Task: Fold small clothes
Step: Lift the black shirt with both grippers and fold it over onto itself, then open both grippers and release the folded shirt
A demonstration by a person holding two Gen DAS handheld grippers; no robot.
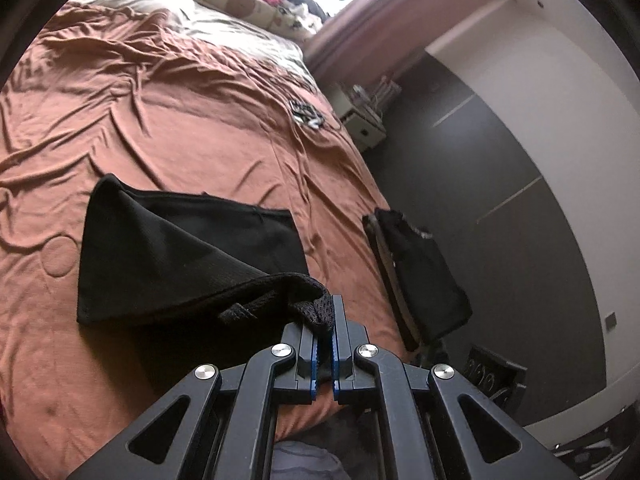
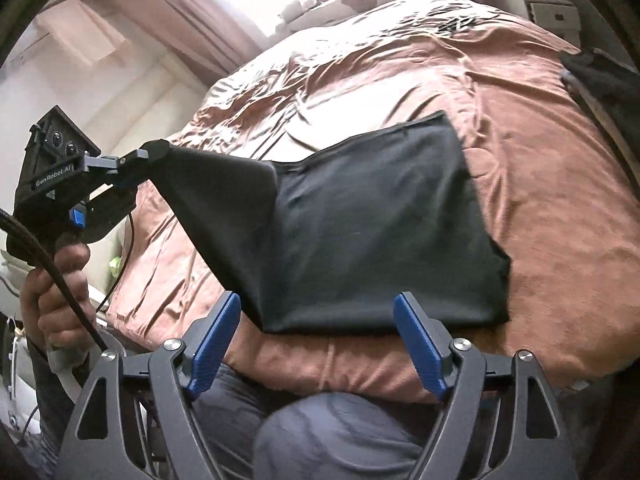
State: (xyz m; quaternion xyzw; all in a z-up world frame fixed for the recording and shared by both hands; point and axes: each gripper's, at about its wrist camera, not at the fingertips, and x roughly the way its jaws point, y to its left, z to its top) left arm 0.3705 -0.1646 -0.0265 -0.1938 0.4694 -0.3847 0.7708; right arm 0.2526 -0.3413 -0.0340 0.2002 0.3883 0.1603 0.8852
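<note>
On the near edge of the wrinkled rust-brown bed (image 2: pixel 540 184), a black knit garment (image 2: pixel 380 232) lies partly flat; left tool (image 1: pixel 323 322) clenched on its lifted corner; right tool (image 2: pixel 316 344) released, empty.

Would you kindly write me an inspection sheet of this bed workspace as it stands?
Surface: bed sheet, brown, wrinkled.
Job's things: black garment, one corner lifted off the sheet; dark folded pile at the bed edge.
Clutter: small tangled item farther up the bed.
Grippers: left gripper shut on the garment's corner; right gripper open, nothing between the fingers.
Cables: black cable from the left gripper's handle.
Surroundings: curtain, bedside cabinet.
</note>
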